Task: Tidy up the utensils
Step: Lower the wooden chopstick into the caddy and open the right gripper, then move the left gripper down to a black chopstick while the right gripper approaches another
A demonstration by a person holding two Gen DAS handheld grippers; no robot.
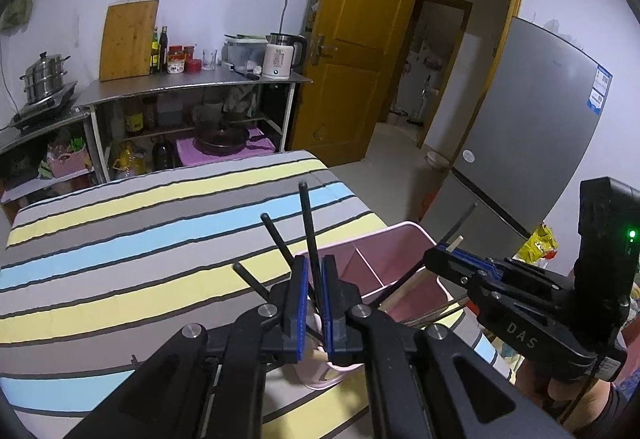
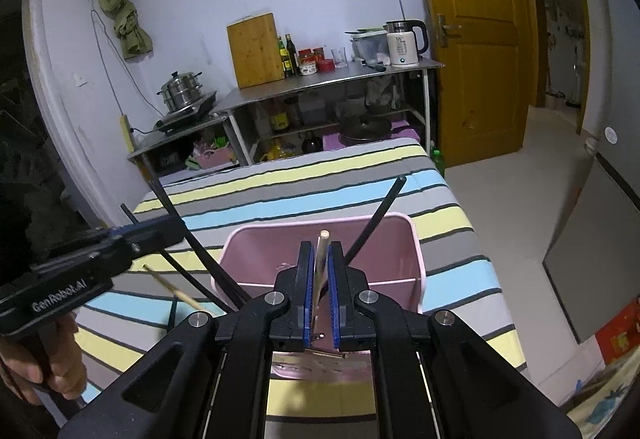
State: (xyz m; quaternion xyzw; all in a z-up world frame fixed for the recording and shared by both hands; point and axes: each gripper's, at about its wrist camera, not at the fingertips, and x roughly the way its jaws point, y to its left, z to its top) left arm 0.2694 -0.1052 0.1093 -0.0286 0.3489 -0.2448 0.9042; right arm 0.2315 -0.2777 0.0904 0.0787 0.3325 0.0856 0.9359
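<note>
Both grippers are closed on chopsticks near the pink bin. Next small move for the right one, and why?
Probably lower the right gripper a little and open it. It is shut on a wooden chopstick held upright right above the pink bin, so a short drop should land the chopstick inside. The left gripper holds a black chopstick off to the side, apart from that path.
</note>
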